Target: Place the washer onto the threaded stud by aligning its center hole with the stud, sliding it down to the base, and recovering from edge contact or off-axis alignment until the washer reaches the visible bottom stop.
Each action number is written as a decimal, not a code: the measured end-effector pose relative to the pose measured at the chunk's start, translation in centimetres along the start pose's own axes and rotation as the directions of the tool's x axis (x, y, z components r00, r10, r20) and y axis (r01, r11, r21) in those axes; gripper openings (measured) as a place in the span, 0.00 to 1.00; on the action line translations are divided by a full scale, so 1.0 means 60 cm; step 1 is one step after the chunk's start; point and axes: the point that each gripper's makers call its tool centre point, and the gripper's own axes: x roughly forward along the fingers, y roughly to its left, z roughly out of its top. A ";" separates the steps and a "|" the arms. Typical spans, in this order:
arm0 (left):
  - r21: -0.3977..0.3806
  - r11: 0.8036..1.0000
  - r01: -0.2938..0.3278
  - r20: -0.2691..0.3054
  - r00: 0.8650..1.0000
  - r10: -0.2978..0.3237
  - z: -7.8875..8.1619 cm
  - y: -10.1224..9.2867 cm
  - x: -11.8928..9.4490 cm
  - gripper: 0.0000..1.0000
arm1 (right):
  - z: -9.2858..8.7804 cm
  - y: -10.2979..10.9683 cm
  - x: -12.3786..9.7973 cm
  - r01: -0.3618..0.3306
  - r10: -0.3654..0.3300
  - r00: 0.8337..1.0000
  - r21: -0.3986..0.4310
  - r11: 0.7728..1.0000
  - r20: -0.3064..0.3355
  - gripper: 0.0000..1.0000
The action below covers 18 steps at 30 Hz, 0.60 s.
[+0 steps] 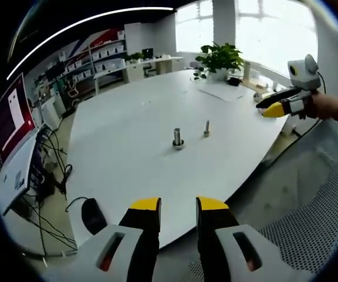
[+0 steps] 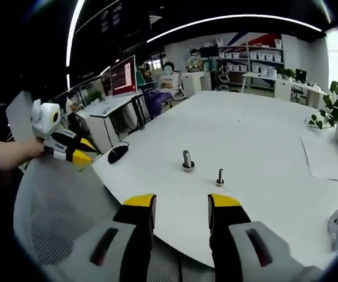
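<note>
In the left gripper view the left gripper (image 1: 178, 205) rises from the bottom with its yellow-tipped jaws parted and nothing between them; it hangs over the near edge of a large white table (image 1: 128, 153); near the middle of the table stands the threaded stud (image 1: 178, 138), upright, with what looks like the washer (image 1: 178, 144) lying around its foot, though it is too small to tell it from the stud's own base; just beside it, a little apart, stands a thinner bolt (image 1: 206, 128); a black mouse (image 1: 93, 215) lies at the table's near corner and a potted plant (image 1: 219, 59) sits at the far end; the right gripper (image 1: 273, 108) comes in from the right, held in a hand (image 1: 327, 107), its jaws close together and empty.

In the right gripper view the right gripper (image 2: 181, 202) shows its jaws apart and empty; the stud (image 2: 187, 160) and bolt (image 2: 220, 177) stand ahead on the table (image 2: 257, 135); the left gripper (image 2: 82, 154) hovers off the table's edge above a mesh chair (image 2: 57, 229).
</note>
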 end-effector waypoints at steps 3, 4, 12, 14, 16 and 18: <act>-0.001 1.000 -0.002 0.006 1.000 0.002 0.003 0.001 -0.001 0.22 | 0.005 0.005 -0.013 0.009 -0.009 1.000 -0.005 1.000 0.016 0.40; -0.003 1.000 -0.003 0.009 1.000 0.003 0.004 0.001 -0.001 0.22 | 0.005 0.010 -0.015 0.009 -0.008 1.000 -0.012 1.000 0.022 0.40; -0.062 0.998 -0.014 0.058 0.998 0.018 0.015 0.016 -0.010 0.21 | -0.007 0.027 -0.007 0.016 -0.016 1.000 -0.043 0.999 0.016 0.40; -0.066 0.998 -0.015 0.065 0.998 0.020 0.017 0.016 -0.010 0.21 | -0.008 0.025 -0.009 0.027 -0.026 0.999 -0.061 0.998 0.021 0.40; -0.068 0.998 -0.017 0.067 0.998 0.021 0.017 0.016 -0.009 0.21 | -0.013 0.016 -0.009 0.049 -0.049 0.999 -0.099 0.994 0.007 0.40; -0.067 0.998 -0.017 0.066 0.998 0.022 0.018 0.014 -0.010 0.21 | -0.014 0.017 -0.008 0.041 -0.041 0.999 -0.088 0.995 0.001 0.40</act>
